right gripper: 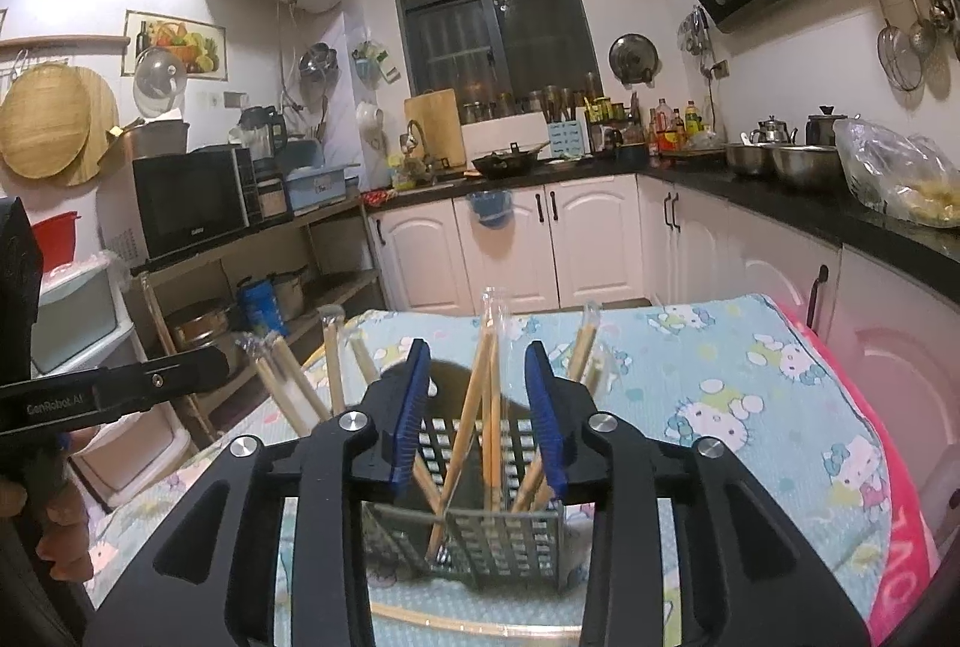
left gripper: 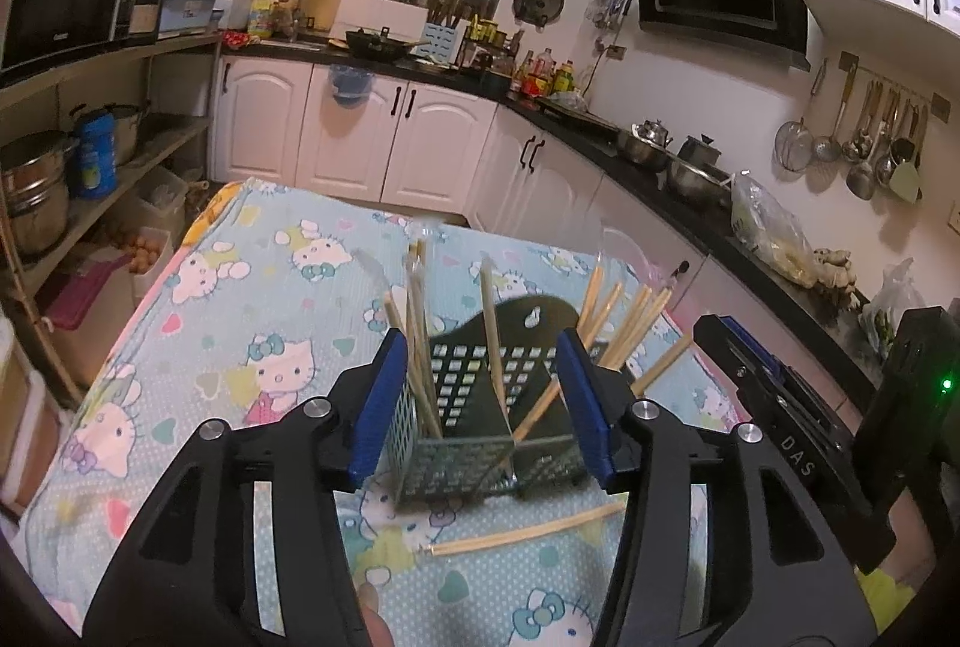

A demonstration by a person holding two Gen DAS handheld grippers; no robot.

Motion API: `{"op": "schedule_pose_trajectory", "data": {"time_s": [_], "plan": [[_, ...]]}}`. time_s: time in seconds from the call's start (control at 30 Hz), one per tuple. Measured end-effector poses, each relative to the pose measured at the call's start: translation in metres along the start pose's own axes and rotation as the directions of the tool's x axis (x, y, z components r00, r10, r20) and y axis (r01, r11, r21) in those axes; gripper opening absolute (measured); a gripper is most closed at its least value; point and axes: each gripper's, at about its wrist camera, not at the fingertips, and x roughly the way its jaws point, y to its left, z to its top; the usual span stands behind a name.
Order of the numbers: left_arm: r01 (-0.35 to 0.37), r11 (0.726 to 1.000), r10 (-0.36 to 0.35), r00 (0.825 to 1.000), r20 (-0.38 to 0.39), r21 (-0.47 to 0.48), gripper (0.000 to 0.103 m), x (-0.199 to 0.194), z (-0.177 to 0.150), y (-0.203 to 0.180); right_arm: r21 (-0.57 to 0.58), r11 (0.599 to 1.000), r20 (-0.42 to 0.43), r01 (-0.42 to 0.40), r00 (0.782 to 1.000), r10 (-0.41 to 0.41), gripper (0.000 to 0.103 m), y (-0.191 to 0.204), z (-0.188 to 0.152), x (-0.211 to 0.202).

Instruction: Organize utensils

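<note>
On the cartoon-print cloth, the left gripper is hovering wide open and empty, its blue pads flanking the dark mesh utensil holder. Chopsticks are standing in it, fanning up and outward. One loose chopstick is lying crosswise just near it. The right gripper is gaping empty above.

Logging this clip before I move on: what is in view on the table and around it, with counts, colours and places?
utensil basket: one, grey-green perforated, on the table.
chopsticks in basket: several, wooden, leaning upright; exact count unclear.
loose chopstick: one, wooden, lying on the cloth in front of the basket.
tablecloth: one, light blue with cartoon cats.
microwave: one, black, left shelf.
wok: one, black, back counter.
left tool: open, around the basket.
right tool: open, over the basket.
</note>
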Motion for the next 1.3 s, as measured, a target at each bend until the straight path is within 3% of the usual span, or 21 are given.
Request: {"op": "schedule_pose_trajectory", "data": {"time_s": [0.47,0.7,0.87,1.3], "plan": [[0.009,1.0,-0.009,1.0,-0.026,-0.024,0.064,-0.016,-0.035,-0.003,-0.002,1.0,-0.071,-0.005,0.998,0.005,0.053,0.001,-0.03,-0.033],[0.009,1.0,-0.01,1.0,-0.029,-0.017,0.091,-0.025,-0.051,-0.006,-0.001,1.0,-0.085,0.001,0.996,-0.001,0.067,-0.001,-0.039,-0.052],[0.004,1.0,-0.004,0.999,-0.038,-0.004,0.091,-0.028,-0.063,-0.009,-0.006,1.0,-0.094,0.009,0.996,-0.009,0.076,-0.002,-0.046,-0.065],[-0.047,0.999,0.048,0.997,-0.054,0.015,0.091,-0.033,-0.099,-0.007,-0.008,1.0,-0.135,0.03,0.99,-0.03,0.085,-0.001,-0.078,-0.086]]}}
